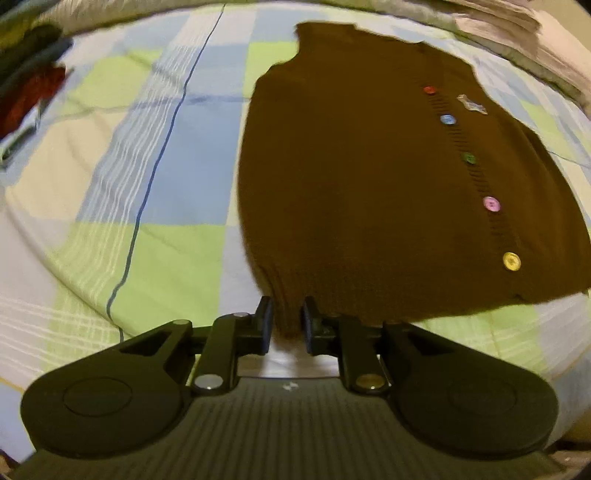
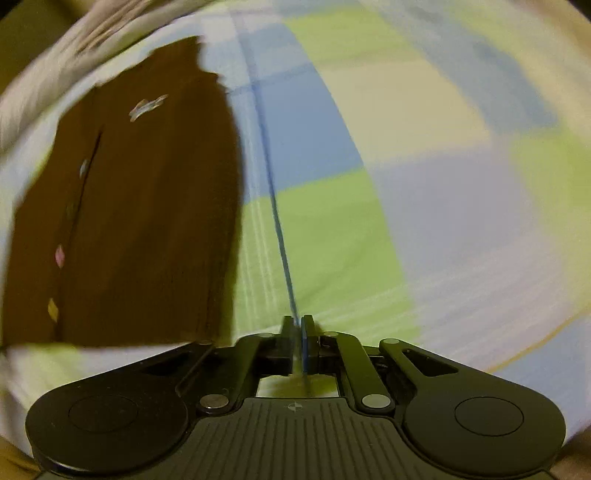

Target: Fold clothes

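A brown knit vest lies flat on the checked bedsheet, with a row of coloured buttons and a small pale emblem. My left gripper is at the near left corner of the ribbed hem, shut on a fold of that brown knit. In the right wrist view the vest lies to the left, blurred. My right gripper is over the sheet just right of the vest's near corner. Its jaws are shut and I see no cloth between them.
Dark and red garments are heaped at the far left of the bed. A pile of pale folded fabric lies beyond the vest at the far right. The green, blue and cream sheet spreads out to the right of the vest.
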Demonstrator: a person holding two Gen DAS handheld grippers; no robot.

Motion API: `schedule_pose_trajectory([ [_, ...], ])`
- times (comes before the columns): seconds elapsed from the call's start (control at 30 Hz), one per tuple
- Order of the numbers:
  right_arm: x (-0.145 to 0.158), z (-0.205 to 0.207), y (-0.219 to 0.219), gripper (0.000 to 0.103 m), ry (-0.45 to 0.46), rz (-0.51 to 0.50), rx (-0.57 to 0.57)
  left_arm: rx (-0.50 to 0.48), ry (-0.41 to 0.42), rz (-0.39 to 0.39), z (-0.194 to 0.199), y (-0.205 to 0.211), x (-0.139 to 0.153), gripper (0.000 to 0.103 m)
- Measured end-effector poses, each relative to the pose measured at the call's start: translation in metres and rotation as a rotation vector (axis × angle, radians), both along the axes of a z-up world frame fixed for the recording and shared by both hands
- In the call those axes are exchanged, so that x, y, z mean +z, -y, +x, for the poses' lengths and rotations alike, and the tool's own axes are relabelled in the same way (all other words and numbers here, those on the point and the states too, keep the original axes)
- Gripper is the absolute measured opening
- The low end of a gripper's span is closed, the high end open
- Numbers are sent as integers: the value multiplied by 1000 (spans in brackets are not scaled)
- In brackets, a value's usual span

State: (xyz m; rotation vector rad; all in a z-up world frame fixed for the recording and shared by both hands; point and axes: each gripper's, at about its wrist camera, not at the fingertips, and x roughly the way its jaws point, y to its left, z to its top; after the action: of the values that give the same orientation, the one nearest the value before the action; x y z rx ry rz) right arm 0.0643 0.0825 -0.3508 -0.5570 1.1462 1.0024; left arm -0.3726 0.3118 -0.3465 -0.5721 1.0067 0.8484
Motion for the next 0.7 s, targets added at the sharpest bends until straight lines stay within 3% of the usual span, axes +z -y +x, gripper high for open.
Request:
schedule_pose_trajectory([
  [0.07, 11, -28, -7, 29, 122, 18, 164, -60, -32, 34, 8, 10, 8, 23],
  [0.1, 12, -37, -11, 61, 155, 33, 203, -81, -46, 44, 11, 14, 11, 25],
  [0.13, 12, -43, -15, 69, 173, 52, 219, -90, -45, 55, 13, 18, 14, 26],
  [0.23, 10, -61, -27, 68, 227, 109, 268, -66, -8, 89, 16, 19, 24, 27],
  [0.3, 4, -55, -40, 68, 189, 111, 196, -5, 24, 75, 15, 8, 22, 33],
  [0.33, 2, -50, -42, 68, 157, 111, 144, 28, 39, 65, 13, 2, 20, 39],
  [0.47, -9, -20, -38, 68, -38, 113, -71, 200, 88, -39, 2, -30, -2, 43],
  [0.57, -15, -9, -29, 67, -173, 128, -174, 277, 115, -106, -6, -45, -21, 37],
  [0.6, -14, -9, -28, 51, -202, 130, -176, 288, 127, -112, -7, -47, -24, 34],
  [0.63, -12, -9, -28, 34, -224, 129, -166, 275, 137, -110, -7, -48, -23, 11],
  [0.67, -11, -9, -28, 10, -240, 124, -162, 270, 150, -116, -9, -49, -21, 4],
  [0.7, -10, -9, -28, 10, -252, 117, -161, 264, 164, -122, -11, -50, -20, 4],
])
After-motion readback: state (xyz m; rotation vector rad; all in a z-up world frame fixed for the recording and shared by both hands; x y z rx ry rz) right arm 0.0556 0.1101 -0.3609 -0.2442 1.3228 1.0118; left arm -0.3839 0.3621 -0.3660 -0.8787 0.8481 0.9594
